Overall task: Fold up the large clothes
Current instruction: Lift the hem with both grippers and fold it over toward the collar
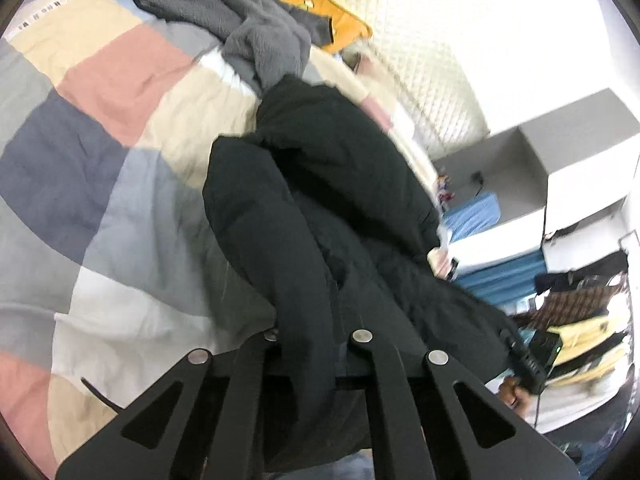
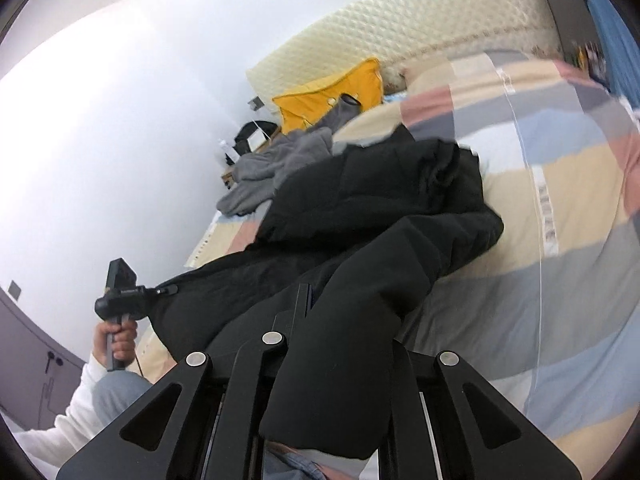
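Note:
A large black padded jacket point(image 1: 340, 168) lies bunched on the bed and is lifted at my end. My left gripper point(image 1: 312, 332) is shut on a fold of it; cloth hides the fingertips. In the right wrist view the same jacket point(image 2: 380, 216) stretches from the bed towards me, and my right gripper point(image 2: 340, 340) is shut on another part, which drapes over the fingers. The left hand-held gripper point(image 2: 120, 300) shows at the left of the right wrist view, holding the jacket's edge. The right gripper's body point(image 1: 536, 356) shows at the lower right of the left wrist view.
The bed has a patchwork quilt point(image 1: 100, 128) in pink, beige, grey and navy. A grey fleece garment point(image 1: 240, 20) and a yellow garment point(image 1: 320, 4) lie near the cream quilted headboard point(image 2: 420, 12). A bedside table point(image 2: 248, 140) stands by the white wall.

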A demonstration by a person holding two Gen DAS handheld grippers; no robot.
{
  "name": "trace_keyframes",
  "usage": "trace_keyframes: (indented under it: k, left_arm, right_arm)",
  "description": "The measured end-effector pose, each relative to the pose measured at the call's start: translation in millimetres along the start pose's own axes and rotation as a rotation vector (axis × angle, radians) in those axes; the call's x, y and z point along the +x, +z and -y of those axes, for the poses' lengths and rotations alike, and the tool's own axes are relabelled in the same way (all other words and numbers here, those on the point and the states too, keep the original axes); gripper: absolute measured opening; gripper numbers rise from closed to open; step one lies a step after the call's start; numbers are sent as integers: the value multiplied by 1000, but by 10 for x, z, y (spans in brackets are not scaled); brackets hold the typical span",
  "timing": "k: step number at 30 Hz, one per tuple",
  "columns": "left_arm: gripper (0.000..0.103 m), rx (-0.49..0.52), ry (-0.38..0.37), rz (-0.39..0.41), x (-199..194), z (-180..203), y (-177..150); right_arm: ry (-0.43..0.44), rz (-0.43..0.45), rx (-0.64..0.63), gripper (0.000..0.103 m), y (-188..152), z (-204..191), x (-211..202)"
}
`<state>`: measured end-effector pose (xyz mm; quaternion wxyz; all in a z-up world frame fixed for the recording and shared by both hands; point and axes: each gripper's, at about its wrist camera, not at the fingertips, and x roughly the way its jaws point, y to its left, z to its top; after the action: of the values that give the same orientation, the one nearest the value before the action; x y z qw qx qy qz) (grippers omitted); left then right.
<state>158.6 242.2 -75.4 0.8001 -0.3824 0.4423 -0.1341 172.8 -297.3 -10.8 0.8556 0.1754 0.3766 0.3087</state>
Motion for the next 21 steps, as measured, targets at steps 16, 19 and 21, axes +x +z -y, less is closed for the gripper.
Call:
trace_keyframes:
  k: [16,19,21]
  left_arm:
    - [3,85,-27,68,-975,835,-72]
    - [3,122,-15,52,-1021,964,-92]
    - [3,135,-22,46,-1058,1024,-97]
  right_arm:
    - [77,282,117,8,-250,-329,-1091]
    - [63,336,116,8,-326,-395,-1244]
    - [68,361,116,8,-364,-427,-1331]
